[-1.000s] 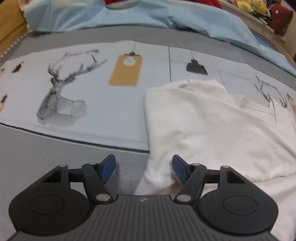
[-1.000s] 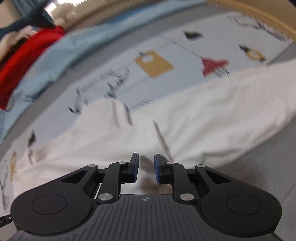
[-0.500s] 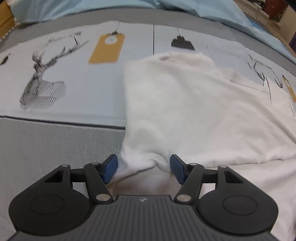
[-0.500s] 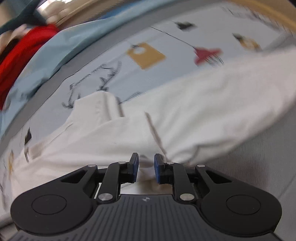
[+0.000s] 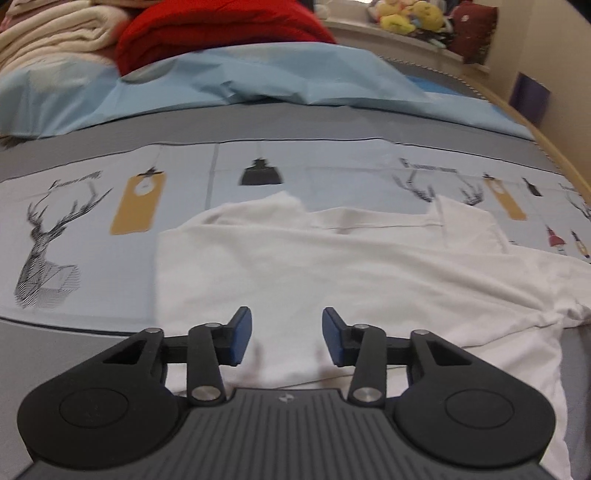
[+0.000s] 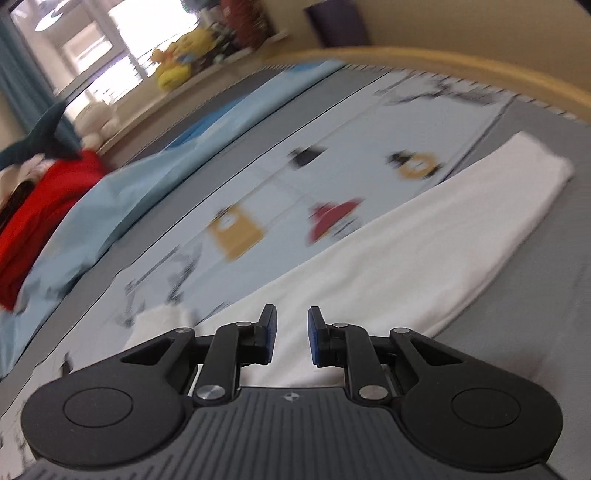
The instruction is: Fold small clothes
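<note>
A white garment lies partly folded on a printed bedsheet. In the left wrist view my left gripper is open just above the garment's near edge, with cloth below the gap but not pinched. In the right wrist view the same white garment stretches away to the right as a long folded band. My right gripper hovers over its near part with a narrow gap between the blue pads and nothing between them.
A light blue sheet, a red blanket and cream blankets are piled at the far side. Plush toys sit on a ledge. The bed's wooden rim curves on the right.
The left gripper has closed partway from a wide opening and lifted back from the garment's edge. The right gripper has opened a little and tilted upward, showing more of the room.
</note>
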`<state>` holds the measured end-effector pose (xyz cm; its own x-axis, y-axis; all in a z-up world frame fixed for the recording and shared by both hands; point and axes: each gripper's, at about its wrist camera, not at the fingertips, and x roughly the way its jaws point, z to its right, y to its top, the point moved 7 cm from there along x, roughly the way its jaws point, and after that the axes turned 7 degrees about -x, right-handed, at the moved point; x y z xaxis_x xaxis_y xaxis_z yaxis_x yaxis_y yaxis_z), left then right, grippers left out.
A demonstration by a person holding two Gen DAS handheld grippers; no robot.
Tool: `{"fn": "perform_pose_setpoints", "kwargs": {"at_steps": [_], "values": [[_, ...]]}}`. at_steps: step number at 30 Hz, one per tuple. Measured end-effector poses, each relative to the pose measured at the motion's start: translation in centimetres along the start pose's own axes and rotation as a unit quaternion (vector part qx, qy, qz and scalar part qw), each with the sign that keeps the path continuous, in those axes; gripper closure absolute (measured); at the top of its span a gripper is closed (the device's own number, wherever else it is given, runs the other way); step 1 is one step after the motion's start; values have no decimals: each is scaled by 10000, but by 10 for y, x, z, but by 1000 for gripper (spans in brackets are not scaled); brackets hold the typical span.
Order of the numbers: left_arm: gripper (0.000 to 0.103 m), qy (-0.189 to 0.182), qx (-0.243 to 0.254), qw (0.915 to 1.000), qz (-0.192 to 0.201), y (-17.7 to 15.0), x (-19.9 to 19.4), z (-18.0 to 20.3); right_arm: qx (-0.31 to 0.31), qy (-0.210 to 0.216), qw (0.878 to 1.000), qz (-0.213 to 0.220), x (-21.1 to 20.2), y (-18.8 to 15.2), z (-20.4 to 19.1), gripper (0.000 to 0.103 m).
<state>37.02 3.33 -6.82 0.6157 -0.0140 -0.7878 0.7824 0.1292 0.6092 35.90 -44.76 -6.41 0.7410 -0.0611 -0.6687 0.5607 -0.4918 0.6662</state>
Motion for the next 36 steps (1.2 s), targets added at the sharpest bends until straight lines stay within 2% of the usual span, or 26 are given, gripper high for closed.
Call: {"fn": "perform_pose_setpoints", "kwargs": {"at_steps": [3,8,12,15,23,36], "values": [[58,-18,116,9999,9,-4,2,10,300,-231,9989,266,-8,16,43,90],[57,-19,166,9998,-75,-7,10,12,1033,-789,9895,629,-9,39,135,87],[57,2,210,9997,-136,-9,13,15,1540,-884,9832,413,10,39,190,80],[57,-18,205,9997,-155,-10,15,17,1727,-1269,9761,369,18,35,215,80],[57,-27,247,9996,-161,-11,16,21,2120,-1373,9661,545,33,35,250,79],[57,-34,209,9997,-130,-10,12,15,2046,-1212,9691,659,47,45,246,80]]}}
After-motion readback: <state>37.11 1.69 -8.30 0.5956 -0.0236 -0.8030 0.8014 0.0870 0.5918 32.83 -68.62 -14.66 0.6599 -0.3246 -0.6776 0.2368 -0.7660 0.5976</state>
